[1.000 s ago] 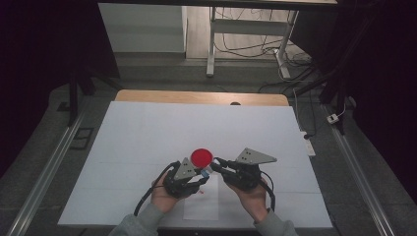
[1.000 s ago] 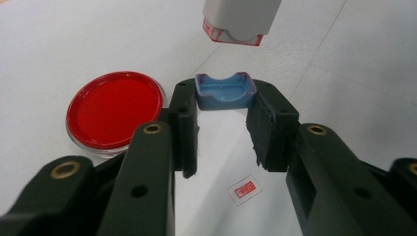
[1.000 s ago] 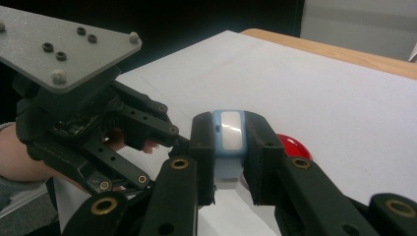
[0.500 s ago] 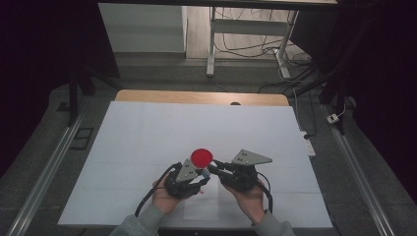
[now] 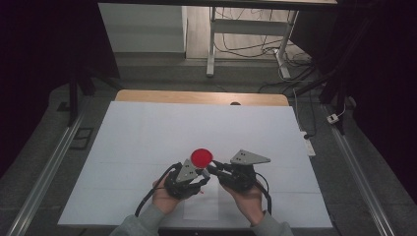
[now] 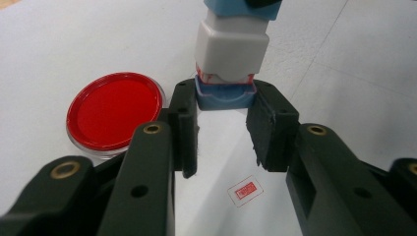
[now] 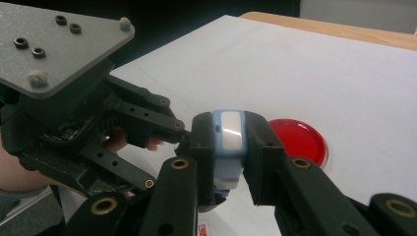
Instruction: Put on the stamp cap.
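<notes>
On the left of the high view, the left gripper [image 5: 201, 173] sits low over the white table [image 5: 147, 137], and its own view shows the jaws pinching the blue end [image 6: 225, 96] of a small stamp [image 6: 231, 49]. The stamp has a white middle block and blue pieces at both ends. Its long axis runs straight away from the left jaws, across the gap toward the other hand. Just left of that grip, a round red ink pad [image 6: 114, 110] lies flat on the table, close beside the left jaws but apart from them.

Under the stamp, a small printed red mark [image 6: 245, 190] lies on the table surface.

To the right, the right gripper [image 5: 212, 169] meets the same stamp from the opposite side. In the right gripper view its jaws are clamped on the far blue-and-white end [image 7: 230, 142], with the left gripper [image 7: 184, 132] facing it tip to tip.

So the stamp hangs in the air between the two hands, held at both ends, just above the table and near the person's edge. Both hands are equally near; I judge that any coming move, whether pulling the two parts apart along that axis or carrying it to the ink pad, turns on the pad lying on the left hand's side.
</notes>
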### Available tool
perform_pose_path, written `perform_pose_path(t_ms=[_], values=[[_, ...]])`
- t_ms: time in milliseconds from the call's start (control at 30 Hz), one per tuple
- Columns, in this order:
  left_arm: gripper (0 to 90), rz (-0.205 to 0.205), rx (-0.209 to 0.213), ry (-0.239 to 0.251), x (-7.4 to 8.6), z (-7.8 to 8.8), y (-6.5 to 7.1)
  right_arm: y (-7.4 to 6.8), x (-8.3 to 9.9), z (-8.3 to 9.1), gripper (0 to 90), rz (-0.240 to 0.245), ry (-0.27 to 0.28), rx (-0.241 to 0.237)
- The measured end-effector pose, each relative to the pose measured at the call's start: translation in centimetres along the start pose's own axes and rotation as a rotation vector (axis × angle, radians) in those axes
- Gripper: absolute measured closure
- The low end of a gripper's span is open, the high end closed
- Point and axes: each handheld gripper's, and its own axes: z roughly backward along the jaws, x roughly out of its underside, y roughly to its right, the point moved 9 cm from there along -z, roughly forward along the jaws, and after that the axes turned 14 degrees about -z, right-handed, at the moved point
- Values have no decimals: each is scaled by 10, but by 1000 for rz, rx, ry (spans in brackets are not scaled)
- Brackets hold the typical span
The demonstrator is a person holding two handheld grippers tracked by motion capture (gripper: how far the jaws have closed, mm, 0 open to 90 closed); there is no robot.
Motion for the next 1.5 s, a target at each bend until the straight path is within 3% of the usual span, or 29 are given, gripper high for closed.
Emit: perform_pose_path(t_ms=[767,1500], values=[[654,-8,-2,-14,2,-3,1,0,4,-4,756,-15,-13,6],[654,-22,-62,-22,2,-6,2,3,7,-5,756,-40,-8,50]])
